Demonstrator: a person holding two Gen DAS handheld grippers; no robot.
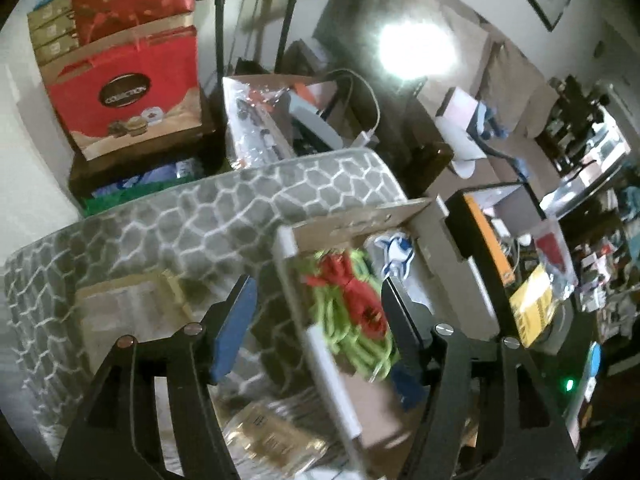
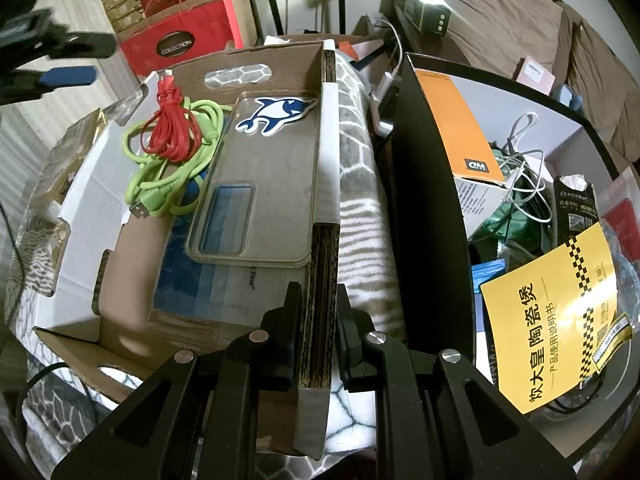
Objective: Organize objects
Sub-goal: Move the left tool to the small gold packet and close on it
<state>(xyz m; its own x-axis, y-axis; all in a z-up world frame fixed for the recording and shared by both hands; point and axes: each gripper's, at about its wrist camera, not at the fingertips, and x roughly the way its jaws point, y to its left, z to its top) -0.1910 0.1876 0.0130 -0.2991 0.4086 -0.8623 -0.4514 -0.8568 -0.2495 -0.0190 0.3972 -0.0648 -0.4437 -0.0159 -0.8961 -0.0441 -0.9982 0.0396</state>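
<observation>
**Right gripper clamped on box wall, left gripper spread and empty above the cables**

Left wrist view: your left gripper (image 1: 316,320) has its fingers spread wide, nothing between the blue pads (image 1: 234,326). It hangs over the left wall of the cardboard box (image 1: 320,356). Inside the box, the red cable (image 1: 352,288) lies on top of the green cable (image 1: 356,344), both bundled. The frame is motion-blurred. The box sits on a grey blanket (image 1: 200,216) with a white cell pattern. A red "Collection" gift bag (image 1: 128,96) stands behind, well apart.

Right wrist view: your right gripper (image 2: 318,320) has its fingers pressed onto the box's right wall (image 2: 320,304), pinching the corrugated edge. In the cardboard box (image 2: 80,216), the red cable (image 2: 170,128) rests on the green cable (image 2: 168,184) at the far left. Just beside them lies a clear phone case (image 2: 264,184) with a dolphin sticker (image 2: 276,114), on top of a blue packet (image 2: 192,288). Your left gripper (image 2: 60,64) shows at upper left, apart from the cables. A black bin (image 2: 424,200) of clutter, with a yellow manual (image 2: 556,320), stands to the right.
</observation>
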